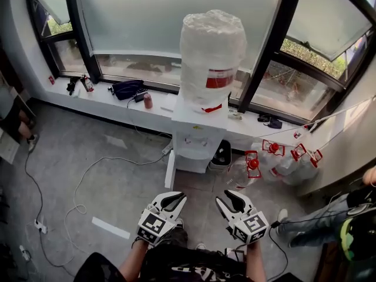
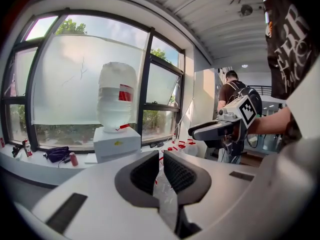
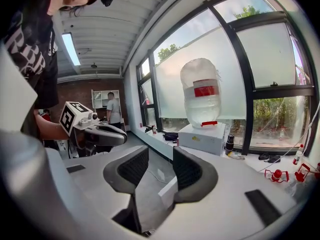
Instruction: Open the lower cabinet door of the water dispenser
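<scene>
Below bottle [image 1: 212,54], dispenser's lower cabinet [image 1: 194,159] shows from head view only.

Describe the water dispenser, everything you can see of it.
The water dispenser is a white box cabinet standing upright on the floor in front of the window ledge. An inverted bottle, wrapped in clear plastic with a red label, sits on top. Its front has a tap recess. The left gripper and right gripper are clear of it.

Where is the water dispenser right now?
Head view, centre: the water dispenser stands against the window ledge, with a black bin at its right and red-capped bottles beyond that.
</scene>
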### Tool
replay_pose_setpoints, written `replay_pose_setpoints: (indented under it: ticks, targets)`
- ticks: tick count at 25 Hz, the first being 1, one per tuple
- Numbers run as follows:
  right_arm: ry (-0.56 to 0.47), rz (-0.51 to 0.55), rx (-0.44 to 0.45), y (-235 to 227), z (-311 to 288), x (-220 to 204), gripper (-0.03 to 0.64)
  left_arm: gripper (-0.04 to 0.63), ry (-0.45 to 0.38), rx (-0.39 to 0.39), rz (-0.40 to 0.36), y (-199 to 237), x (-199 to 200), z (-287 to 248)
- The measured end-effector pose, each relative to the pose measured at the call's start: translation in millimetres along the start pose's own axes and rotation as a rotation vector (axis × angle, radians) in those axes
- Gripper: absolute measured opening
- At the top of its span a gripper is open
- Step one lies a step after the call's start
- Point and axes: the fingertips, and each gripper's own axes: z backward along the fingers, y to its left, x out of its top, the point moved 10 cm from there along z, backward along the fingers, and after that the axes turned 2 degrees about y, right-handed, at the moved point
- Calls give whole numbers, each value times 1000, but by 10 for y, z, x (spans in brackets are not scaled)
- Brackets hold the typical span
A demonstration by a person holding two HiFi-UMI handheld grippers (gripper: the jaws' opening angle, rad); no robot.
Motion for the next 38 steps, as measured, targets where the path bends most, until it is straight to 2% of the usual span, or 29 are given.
replay_pose_setpoints:
  ticks: [8, 12, 20, 30, 38]
  targets:
    - [-37, -5, 71, 222, 844, -206, 134, 26, -28, 79, 34, -955, 27, 158]
    - [-55, -1, 135, 333, 1107, -400, 109, 26, -35, 128, 47, -1360, -4, 340]
    - [-100, 23, 203, 501, 1477, -580, 14, 27, -46, 213, 68, -1959, -89, 640]
    - [-71, 50, 213, 557, 1720, -681, 14, 26, -38, 217, 39, -2423, -121, 725]
    - [-71, 73, 212, 636, 1823, -734, 14, 28, -40, 198, 25, -2594, -182, 777]
